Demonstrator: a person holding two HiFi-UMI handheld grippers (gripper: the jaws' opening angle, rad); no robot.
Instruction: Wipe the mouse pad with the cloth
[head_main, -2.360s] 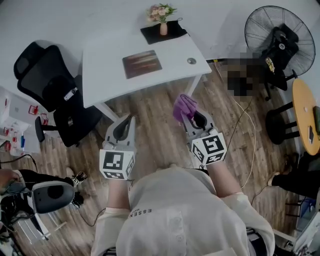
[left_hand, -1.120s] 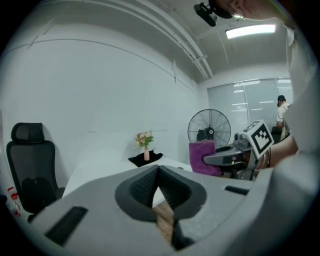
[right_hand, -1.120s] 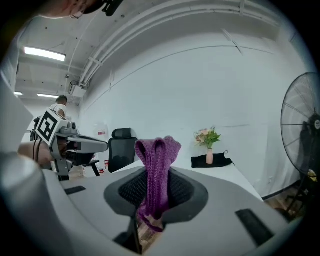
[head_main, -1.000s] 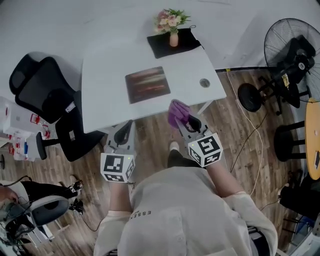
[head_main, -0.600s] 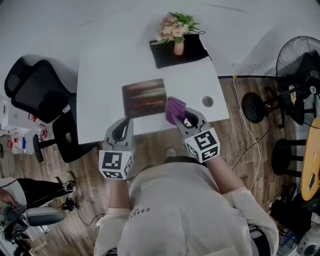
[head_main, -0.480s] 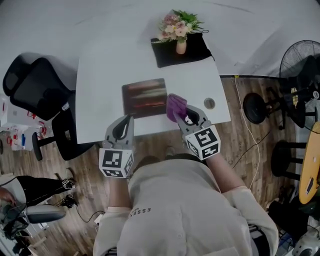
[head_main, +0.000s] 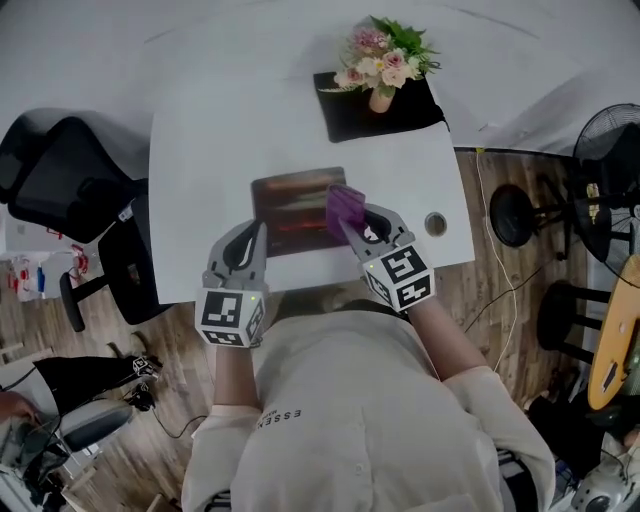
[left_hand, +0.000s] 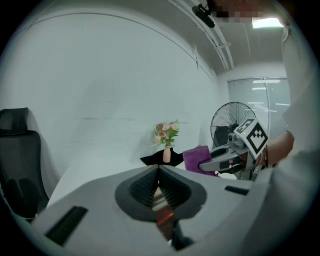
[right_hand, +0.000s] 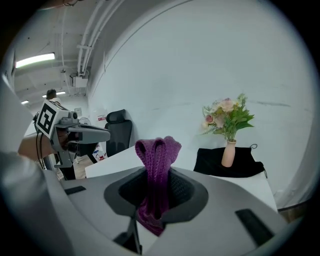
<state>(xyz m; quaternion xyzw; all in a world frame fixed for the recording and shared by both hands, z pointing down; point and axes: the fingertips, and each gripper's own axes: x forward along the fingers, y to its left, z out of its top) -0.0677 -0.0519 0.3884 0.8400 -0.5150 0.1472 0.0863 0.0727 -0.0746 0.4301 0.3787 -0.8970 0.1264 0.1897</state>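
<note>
A dark reddish mouse pad (head_main: 292, 210) lies in the middle of the white table (head_main: 190, 170). My right gripper (head_main: 352, 222) is shut on a folded purple knitted cloth (head_main: 345, 205), which stands up between the jaws (right_hand: 157, 160) and shows over the pad's right edge in the head view. Whether the cloth touches the pad I cannot tell. My left gripper (head_main: 256, 235) is shut with nothing in it, its tips at the pad's near left corner. In the left gripper view the cloth (left_hand: 196, 158) and the right gripper (left_hand: 223, 159) appear to the right.
A vase of flowers (head_main: 383, 62) stands on a black mat (head_main: 392, 108) at the table's far right. A round cable hole (head_main: 435, 222) sits near the right edge. A black office chair (head_main: 55, 185) is left of the table, a fan (head_main: 612, 150) at the right.
The person has walked up to the table. Both grippers have moved from above the floor to above the table, and the cloth now sits over the pad's right edge.
</note>
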